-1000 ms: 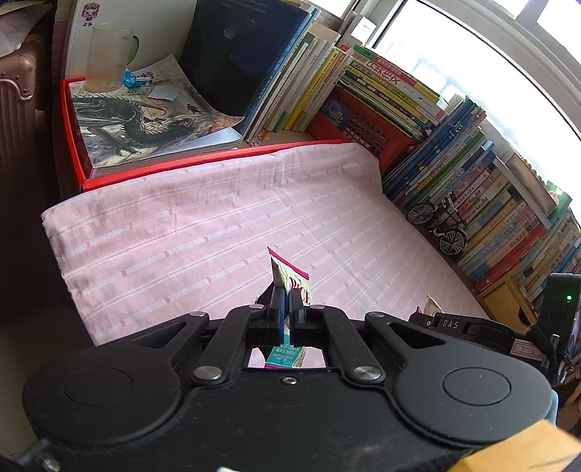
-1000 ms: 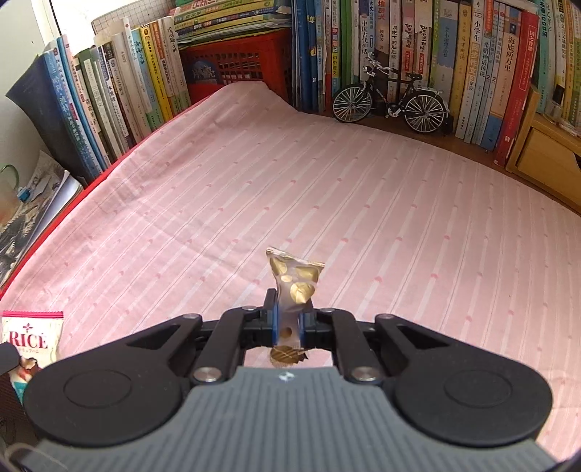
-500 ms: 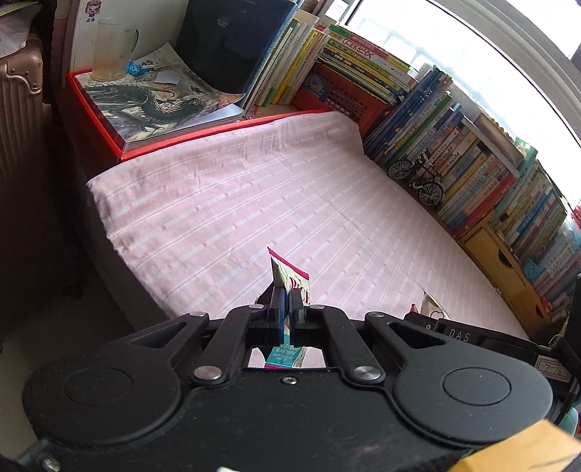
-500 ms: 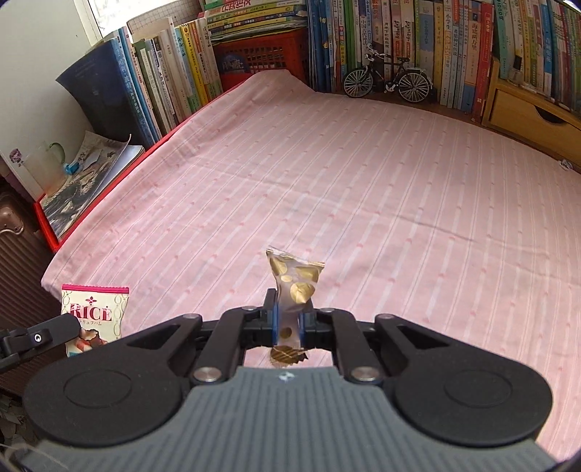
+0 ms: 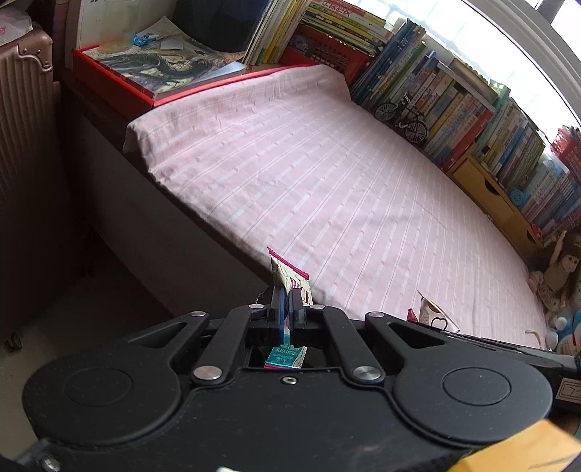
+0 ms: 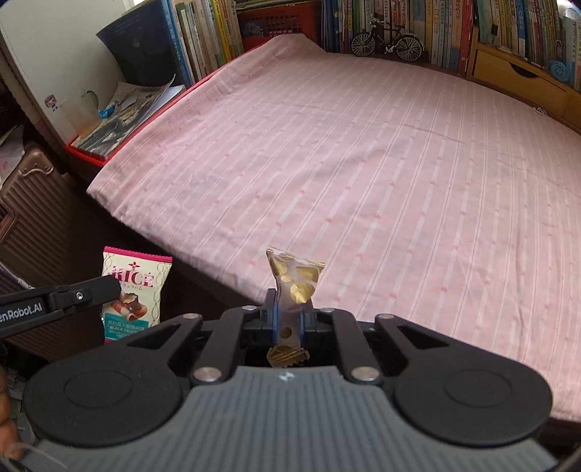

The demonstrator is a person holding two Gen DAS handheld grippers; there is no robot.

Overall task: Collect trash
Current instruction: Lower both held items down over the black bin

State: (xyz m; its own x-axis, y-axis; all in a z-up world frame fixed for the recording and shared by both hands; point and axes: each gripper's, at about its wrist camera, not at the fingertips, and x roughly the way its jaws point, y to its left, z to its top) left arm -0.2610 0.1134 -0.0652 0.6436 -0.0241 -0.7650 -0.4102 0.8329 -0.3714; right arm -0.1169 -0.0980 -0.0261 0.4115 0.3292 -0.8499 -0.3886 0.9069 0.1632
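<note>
My left gripper [image 5: 287, 308] clamps the rice wrapper [image 5: 290, 281]; my right gripper [image 6: 288, 316] pinches the gold-leaf wrapper [image 6: 296, 279]. The pink bedsheet [image 6: 363, 163] looks cleared. Binning remains, though no bin shows.

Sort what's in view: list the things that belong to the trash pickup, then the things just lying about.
Part of the job:
- rice snack wrapper, clamped in the left gripper
- gold-spotted wrapper, clamped in the right gripper

Just lying about:
- pink bedsheet
- model bicycle
- books
- suitcase
- doll

Books [image 6: 428, 21] line the far edge behind the bed [image 6: 363, 145]; a suitcase [image 6: 32, 210] stands left of it.
</note>
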